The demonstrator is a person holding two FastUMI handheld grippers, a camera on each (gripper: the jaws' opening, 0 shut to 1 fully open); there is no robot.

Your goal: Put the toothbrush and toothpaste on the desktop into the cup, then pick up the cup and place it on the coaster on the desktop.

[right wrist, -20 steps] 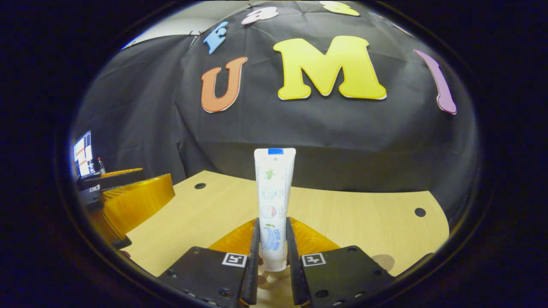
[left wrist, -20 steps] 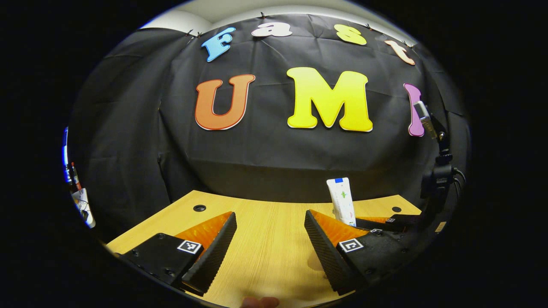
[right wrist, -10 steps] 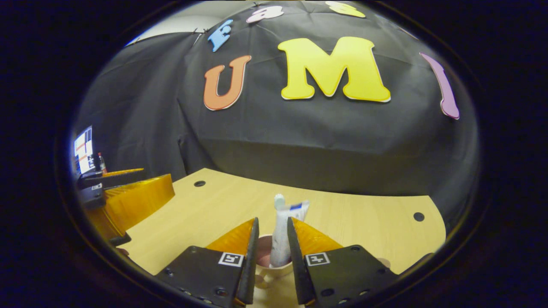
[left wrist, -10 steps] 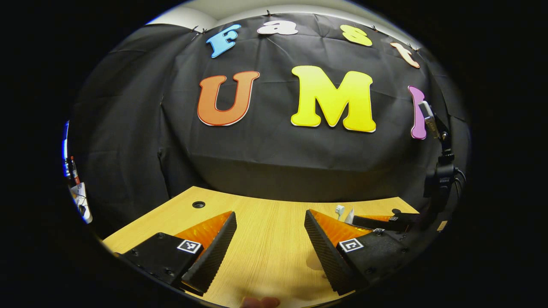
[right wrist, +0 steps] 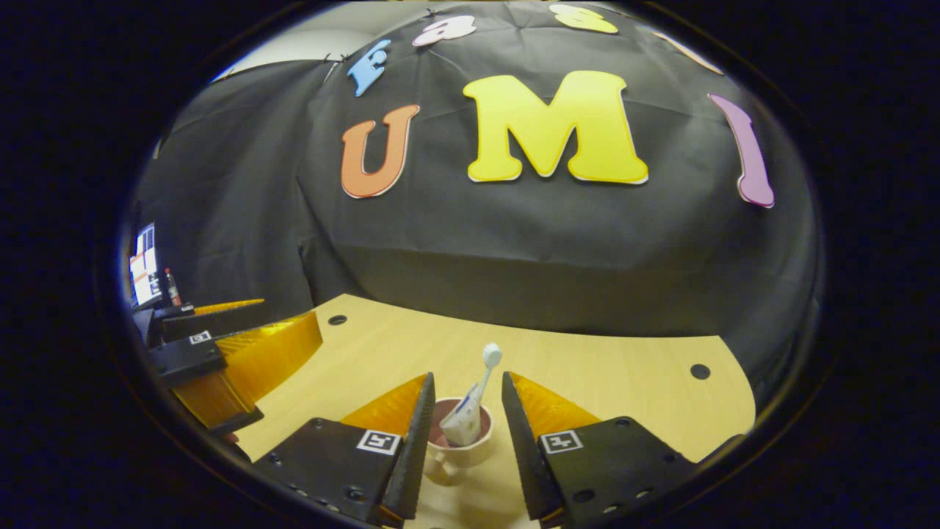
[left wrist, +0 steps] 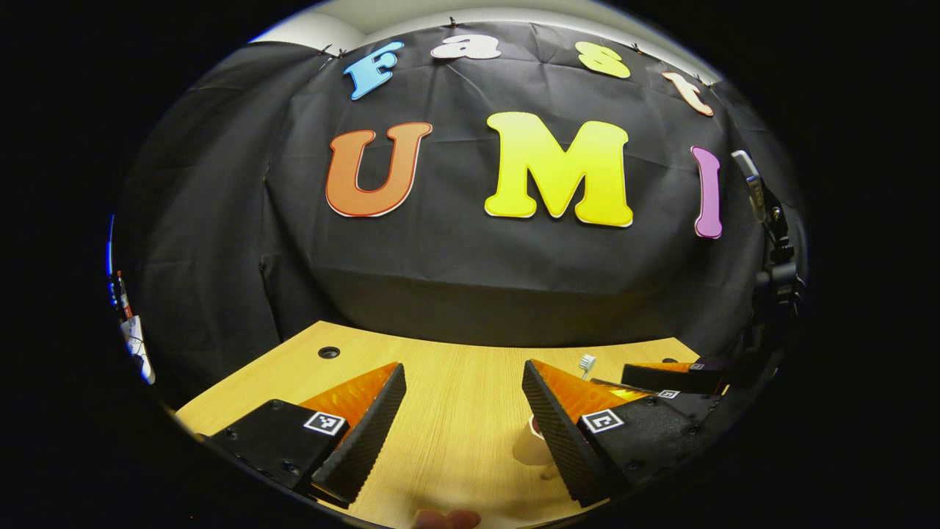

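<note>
Right gripper view: cup (right wrist: 459, 445) standing on the desktop (right wrist: 602, 375), partly hidden between the right gripper (right wrist: 463, 441) fingers, its lower wall and handle only half seen. Toothpaste (right wrist: 463, 422) slumped inside the cup, lower end hidden below the rim. Toothbrush (right wrist: 486, 371) leaning in the same cup, bristle head sticking up above the rim, handle hidden inside. Jaws parted a little, flanking the cup on both sides; cannot tell whether either finger touches it. Coaster impossible to make out. Left gripper (right wrist: 220, 353) seen off to the left edge, low over the desktop, partly cut off.

Left gripper view: left gripper (left wrist: 463, 426) held low and level above the desktop (left wrist: 455, 367), jaws spread wide with nothing between them. Cup (left wrist: 530, 444) mostly blocked by the right-hand finger, just a pale sliver of wall showing. Toothbrush (left wrist: 586, 362) head peeking over that finger. Right gripper (left wrist: 672, 376) seen beyond, at the right, largely cut off at the edge. Fingertip (left wrist: 446, 519) of a person's hand barely visible at the bottom edge.
</note>
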